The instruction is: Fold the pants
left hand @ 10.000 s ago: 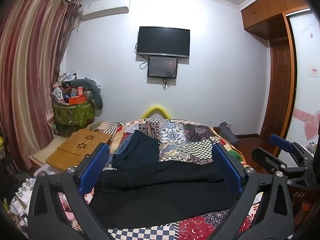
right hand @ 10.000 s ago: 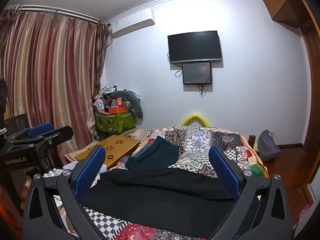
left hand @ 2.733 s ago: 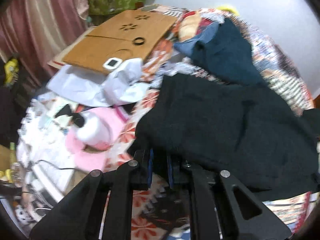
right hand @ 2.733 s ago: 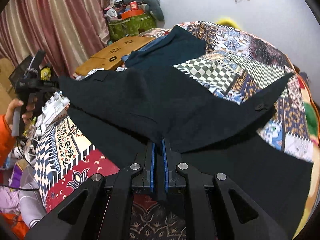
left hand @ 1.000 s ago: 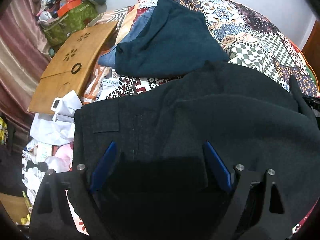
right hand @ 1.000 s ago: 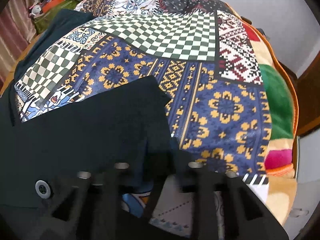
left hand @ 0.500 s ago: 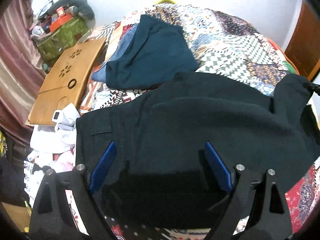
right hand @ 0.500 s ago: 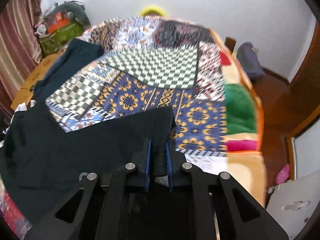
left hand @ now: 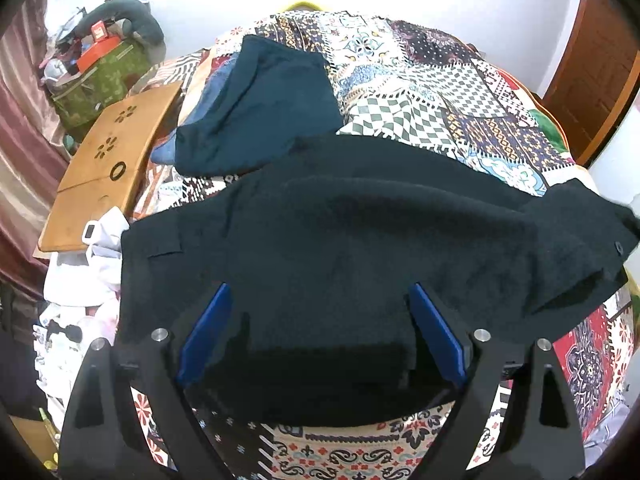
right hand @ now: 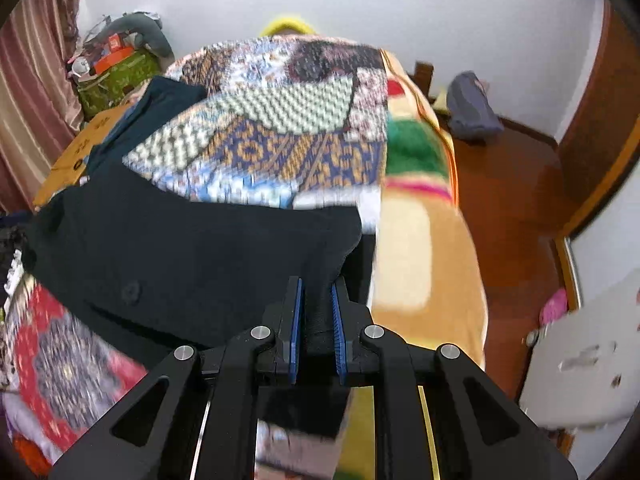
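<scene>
Black pants (left hand: 340, 240) lie spread across the patchwork quilt (left hand: 440, 92) on the bed. My left gripper (left hand: 320, 316) hovers over their near edge, open, its blue pads (left hand: 204, 330) wide apart with the cloth lying below and between them. In the right wrist view my right gripper (right hand: 316, 320) is shut on a bunched fold of the black pants (right hand: 180, 248). That end is lifted off the quilt near the bed's right side. In the left wrist view it shows as a raised flap with a button (left hand: 618, 246).
A dark teal garment (left hand: 260, 108) lies on the quilt behind the pants. A wooden lap desk (left hand: 108, 160), a green bag (left hand: 100, 76) and white clutter (left hand: 76, 272) crowd the left side. Right of the bed are wooden floor (right hand: 508, 184), a grey bag (right hand: 472, 112) and a door (left hand: 592, 64).
My right gripper has carried its pinched end of the pants up and toward the bed's right edge. My left gripper has risen and drawn back a little, and it is still open.
</scene>
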A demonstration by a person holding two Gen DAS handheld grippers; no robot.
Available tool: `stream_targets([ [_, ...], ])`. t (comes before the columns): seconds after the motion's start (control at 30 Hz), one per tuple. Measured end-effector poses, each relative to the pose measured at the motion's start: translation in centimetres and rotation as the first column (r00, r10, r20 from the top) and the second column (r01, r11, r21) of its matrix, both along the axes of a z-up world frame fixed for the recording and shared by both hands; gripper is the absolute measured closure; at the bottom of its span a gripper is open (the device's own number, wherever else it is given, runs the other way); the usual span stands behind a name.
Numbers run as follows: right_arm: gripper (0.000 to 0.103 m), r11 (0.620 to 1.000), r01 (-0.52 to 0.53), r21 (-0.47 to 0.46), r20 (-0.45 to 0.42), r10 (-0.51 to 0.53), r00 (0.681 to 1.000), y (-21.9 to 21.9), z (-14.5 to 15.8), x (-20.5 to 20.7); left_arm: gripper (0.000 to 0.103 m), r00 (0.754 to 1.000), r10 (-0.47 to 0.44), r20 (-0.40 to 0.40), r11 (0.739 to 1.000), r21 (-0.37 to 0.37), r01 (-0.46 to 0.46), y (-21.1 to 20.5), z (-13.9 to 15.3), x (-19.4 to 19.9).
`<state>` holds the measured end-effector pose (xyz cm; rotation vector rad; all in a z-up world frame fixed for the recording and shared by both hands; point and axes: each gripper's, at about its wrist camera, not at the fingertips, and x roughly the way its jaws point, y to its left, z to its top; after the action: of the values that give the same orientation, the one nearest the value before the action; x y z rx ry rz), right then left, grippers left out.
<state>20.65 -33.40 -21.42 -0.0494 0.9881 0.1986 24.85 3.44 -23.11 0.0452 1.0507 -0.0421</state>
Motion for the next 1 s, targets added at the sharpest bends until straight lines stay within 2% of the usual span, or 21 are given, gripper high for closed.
stream_targets([
  [0.17, 0.091, 1.0, 0.027, 0.011, -0.046, -0.026, 0.999, 0.0, -3.2, -2.2, 0.011, 1.0, 0.013, -0.013, 1.0, 0.01, -0.013, 0.3, -0.9, -0.6],
  [0.33, 0.089, 0.998, 0.063, -0.002, -0.017, -0.063, 0.998, 0.4, -3.8, -3.3, 0.008, 0.999, 0.04, -0.001, 0.999, -0.01, -0.04, 1.5, -0.9, -1.4],
  [0.53, 0.077, 0.995, 0.061, -0.075, 0.038, -0.059, 0.998, 1.4, -1.4, -3.7, 0.008, 0.994, 0.095, 0.052, 0.995, -0.016, -0.094, 4.2, 0.8, -2.2],
  [0.6, 0.068, 0.997, 0.046, -0.065, 0.077, -0.041, 0.996, 2.1, 0.1, -3.8, 0.008, 0.991, 0.115, 0.075, 0.993, -0.013, -0.115, 5.5, 1.4, -2.4],
  [0.67, 0.064, 0.999, 0.008, -0.036, 0.11, -0.004, 0.994, 3.4, 1.8, -3.2, 0.008, 0.986, 0.14, 0.093, 0.99, -0.013, -0.14, 7.3, 1.9, -2.3],
  [0.8, 0.063, 0.995, -0.095, 0.014, 0.159, 0.091, 0.983, 7.2, 4.6, -1.3, 0.008, 0.97, 0.218, 0.109, 0.976, -0.009, -0.219, 11.4, 2.4, -1.6],
  [1.0, 0.062, 0.958, -0.272, 0.089, 0.193, 0.251, 0.949, 14.9, 6.9, 3.4, 0.008, 0.939, 0.338, 0.06, 0.94, -0.073, -0.334, 18.3, 1.1, 0.9],
])
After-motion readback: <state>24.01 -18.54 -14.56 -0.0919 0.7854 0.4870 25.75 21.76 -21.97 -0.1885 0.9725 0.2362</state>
